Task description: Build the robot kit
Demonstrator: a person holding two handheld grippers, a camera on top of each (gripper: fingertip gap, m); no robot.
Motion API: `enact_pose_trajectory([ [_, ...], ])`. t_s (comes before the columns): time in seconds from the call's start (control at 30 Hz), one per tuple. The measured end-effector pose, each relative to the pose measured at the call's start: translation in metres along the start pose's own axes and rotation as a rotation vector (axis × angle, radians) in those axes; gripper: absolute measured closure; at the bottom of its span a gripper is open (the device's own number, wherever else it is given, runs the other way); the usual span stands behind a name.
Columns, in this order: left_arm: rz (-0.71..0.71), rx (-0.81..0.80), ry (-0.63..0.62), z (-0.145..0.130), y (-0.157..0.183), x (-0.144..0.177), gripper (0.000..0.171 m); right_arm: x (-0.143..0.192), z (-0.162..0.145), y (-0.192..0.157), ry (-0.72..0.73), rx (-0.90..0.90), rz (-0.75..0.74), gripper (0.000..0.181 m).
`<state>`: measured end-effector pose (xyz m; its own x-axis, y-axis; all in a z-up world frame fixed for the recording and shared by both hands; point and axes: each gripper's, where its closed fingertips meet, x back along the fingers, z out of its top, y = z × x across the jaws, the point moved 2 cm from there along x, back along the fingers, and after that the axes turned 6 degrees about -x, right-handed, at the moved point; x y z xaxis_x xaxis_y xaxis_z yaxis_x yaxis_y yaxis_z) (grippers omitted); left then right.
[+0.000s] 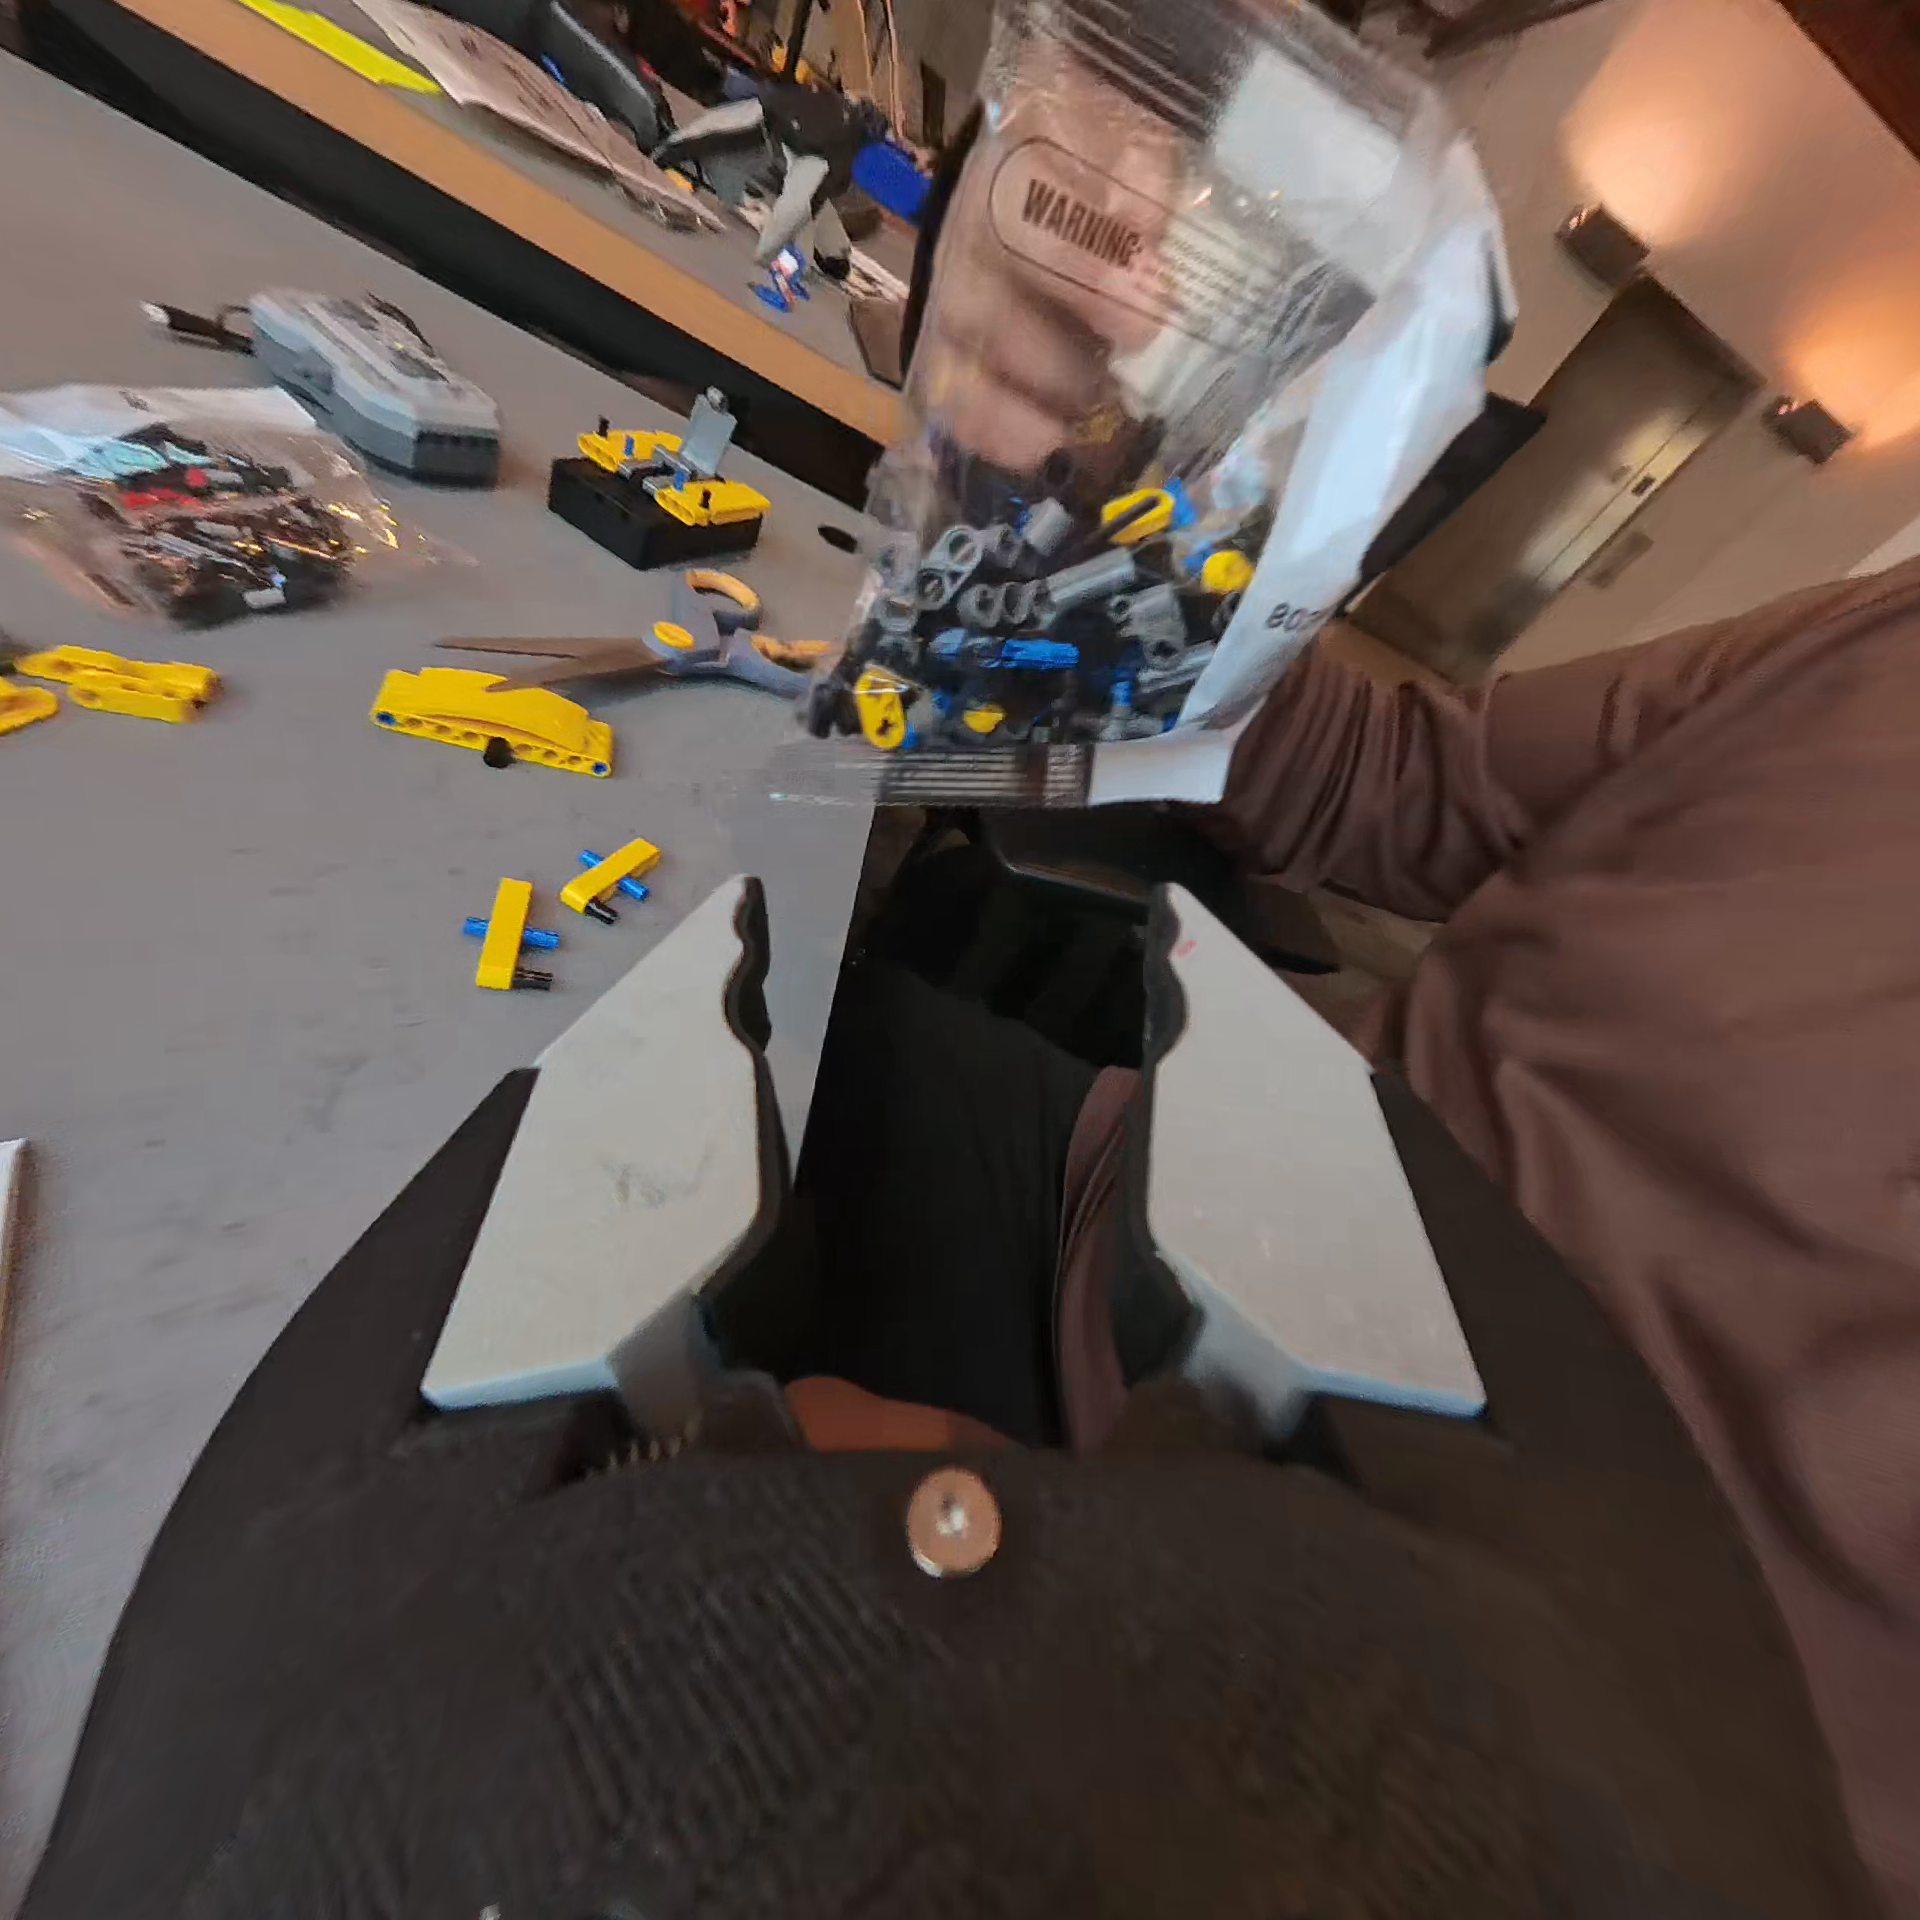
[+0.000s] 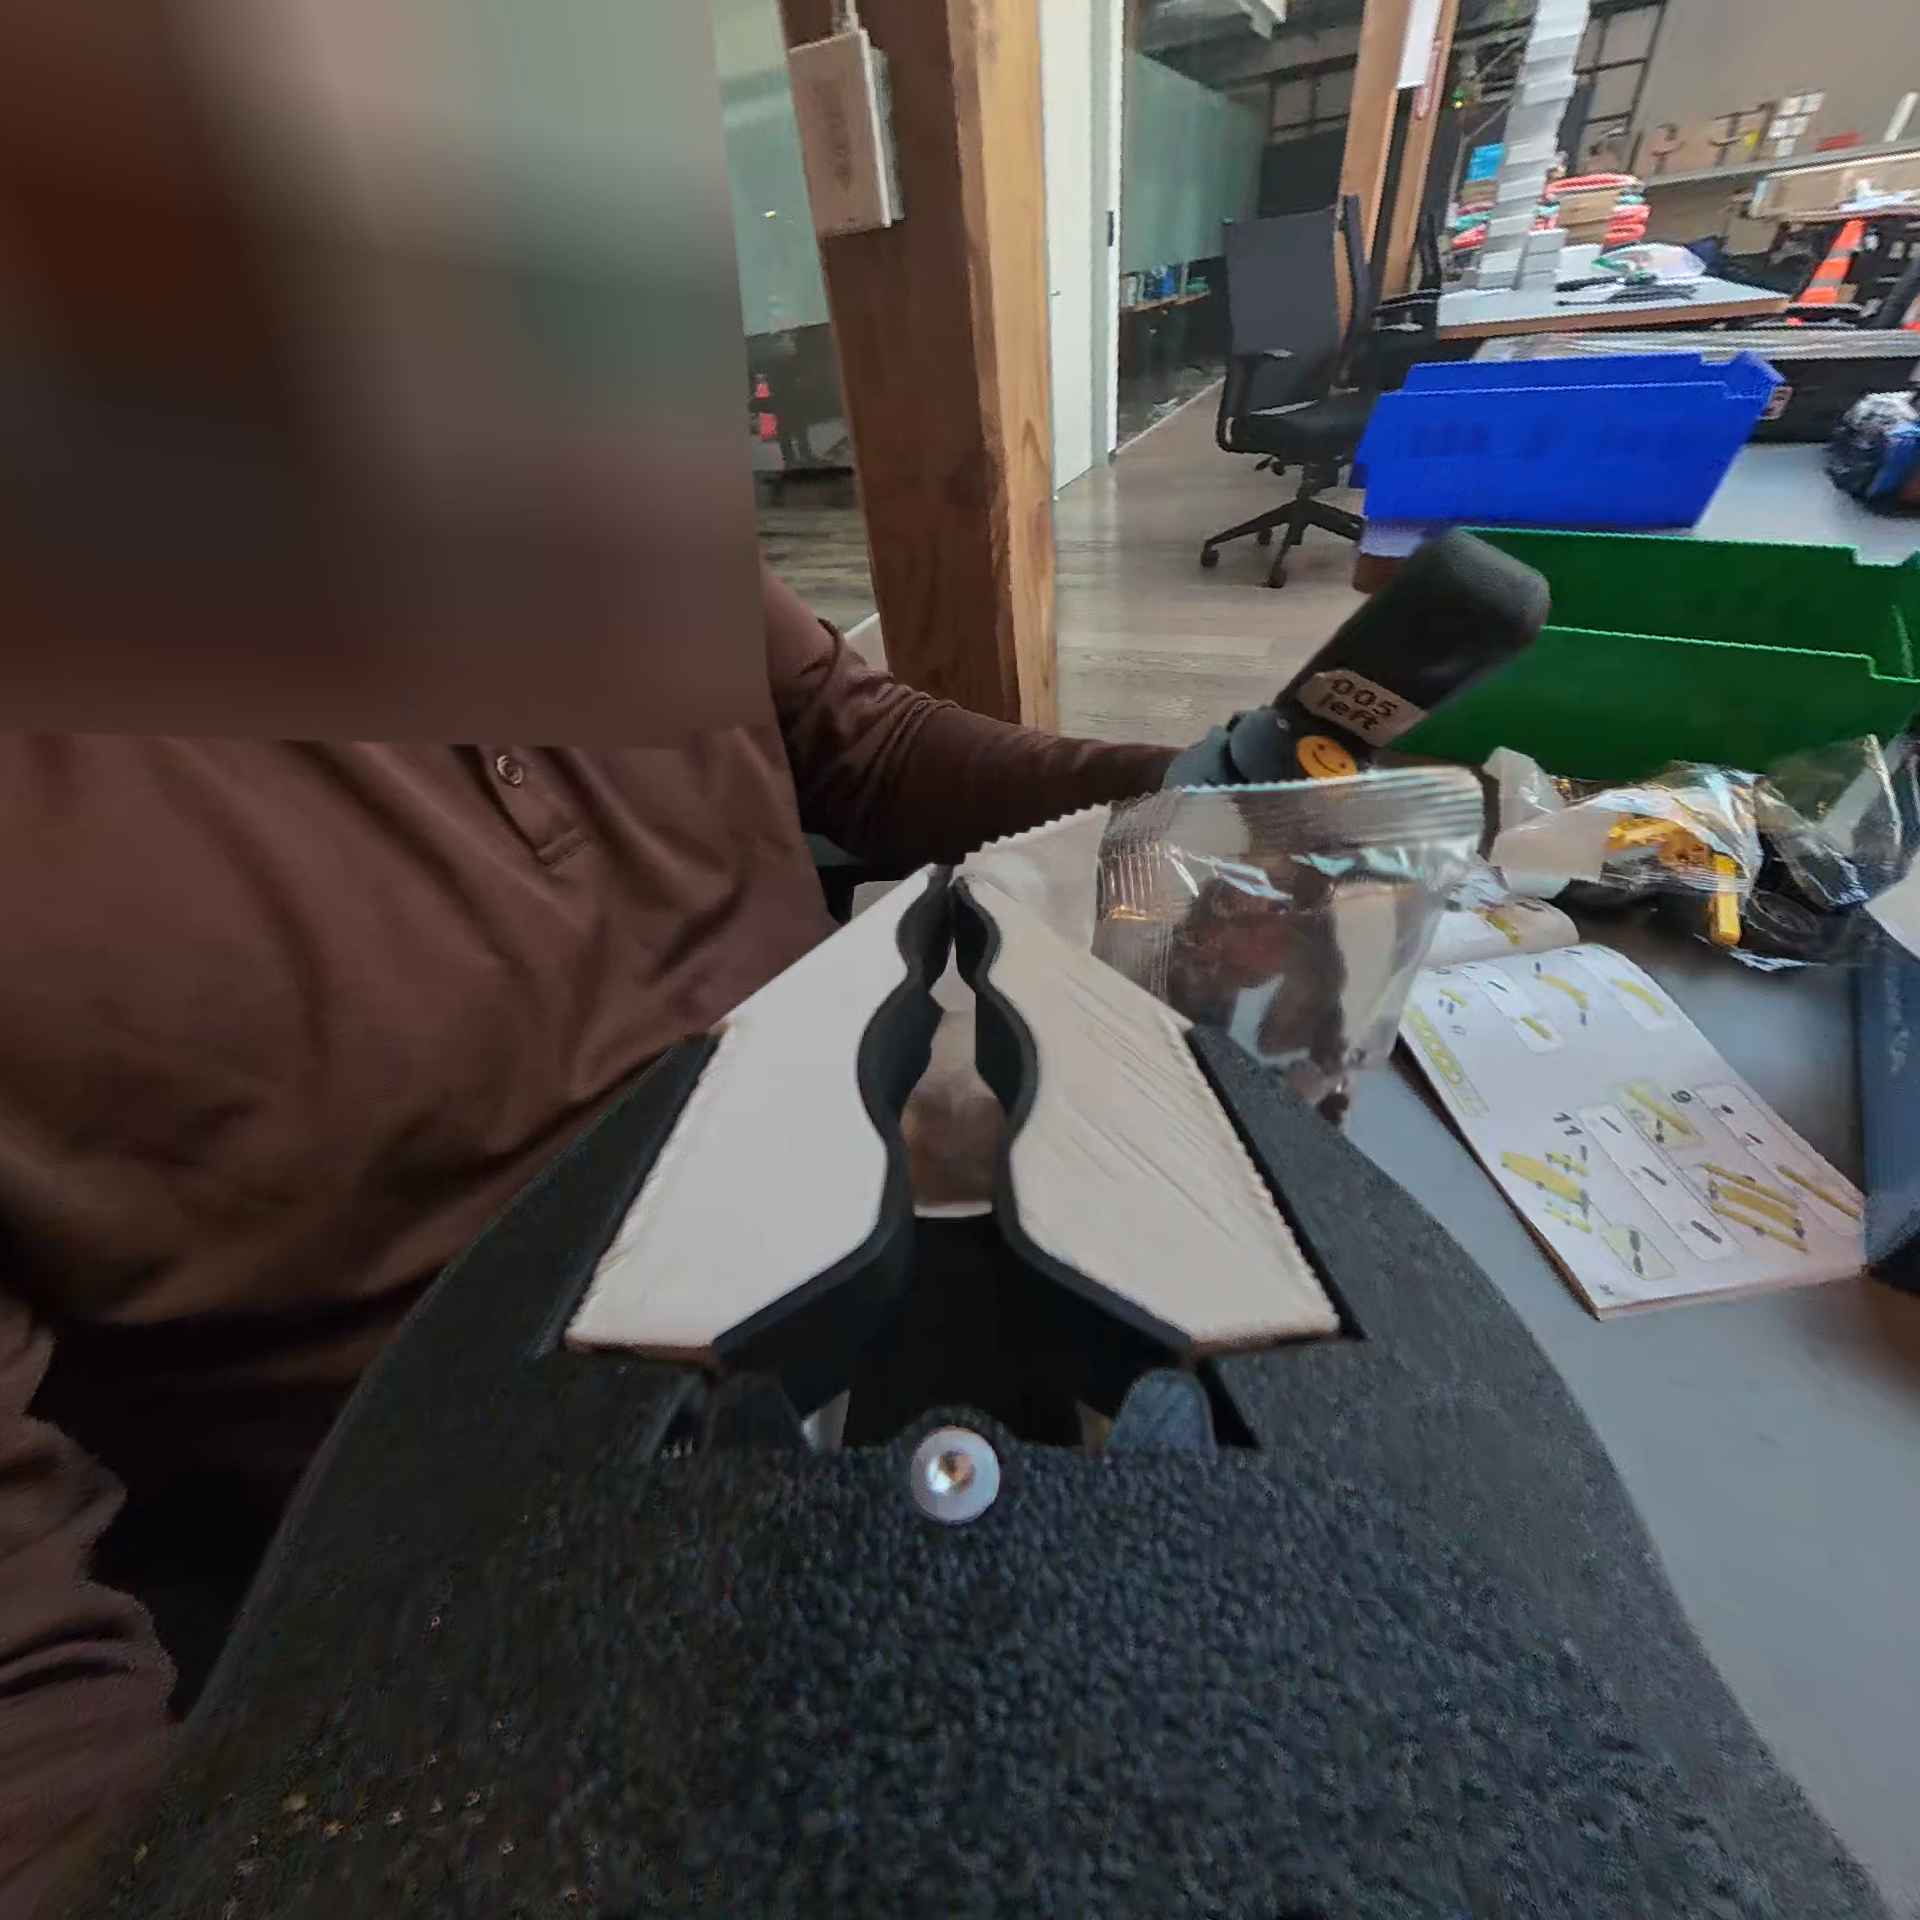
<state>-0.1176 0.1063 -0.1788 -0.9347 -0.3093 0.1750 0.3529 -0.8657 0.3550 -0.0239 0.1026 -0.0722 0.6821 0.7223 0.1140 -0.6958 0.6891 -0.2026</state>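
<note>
My right gripper [image 2: 951, 894] is shut on the white sealed edge of a clear plastic bag [image 2: 1268, 935]. In the left wrist view the same bag [image 1: 1091, 520] hangs in the air over the table edge, with small grey, blue, yellow and black building parts heaped at its lower end. My left gripper [image 1: 956, 920] is open and empty just below the bag, not touching it. Its black handle [image 2: 1423, 644] shows behind the bag in the right wrist view. A person's brown sleeve [image 1: 1558, 831] reaches in from the right.
On the grey table [image 1: 260, 1039] lie scissors [image 1: 665, 644], yellow beams [image 1: 488, 717], two small yellow pieces with blue pins [image 1: 613, 873], a black and yellow assembly [image 1: 655, 499], a grey box [image 1: 374, 384] and another parts bag [image 1: 187, 509]. A booklet [image 2: 1621, 1122], a green bin [image 2: 1714, 644] and a blue bin [image 2: 1558, 436] stand at the right.
</note>
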Motion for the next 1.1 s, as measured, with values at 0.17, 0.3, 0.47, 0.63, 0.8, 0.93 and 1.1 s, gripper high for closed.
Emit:
enact_pose_trajectory([
  [0.17,-0.132,0.009,0.055,0.0,0.021,-0.013,0.09,-0.012,0.008,-0.028,-0.022,0.073,0.094,0.181],
  [0.3,-0.384,-0.032,0.105,0.006,0.071,-0.021,0.135,-0.015,0.008,-0.027,-0.04,0.088,0.065,0.181],
  [0.47,-0.197,-0.122,0.079,0.018,0.063,-0.022,0.16,0.004,0.01,-0.007,-0.013,0.054,-0.069,0.181],
  [0.63,-0.021,-0.176,0.073,0.031,0.05,-0.014,0.161,0.02,0.019,0.012,0.048,-0.006,-0.212,0.176],
  [0.8,0.137,-0.233,0.074,0.037,0.031,-0.006,0.16,0.037,0.023,0.032,0.122,-0.088,-0.33,0.152],
  [0.93,0.198,-0.243,0.094,0.041,0.024,-0.002,0.161,0.029,0.008,0.044,0.075,-0.177,-0.332,0.125],
  [1.1,0.268,-0.245,0.107,0.045,0.015,0.005,0.161,-0.002,-0.02,0.061,-0.067,-0.211,-0.359,0.131],
])
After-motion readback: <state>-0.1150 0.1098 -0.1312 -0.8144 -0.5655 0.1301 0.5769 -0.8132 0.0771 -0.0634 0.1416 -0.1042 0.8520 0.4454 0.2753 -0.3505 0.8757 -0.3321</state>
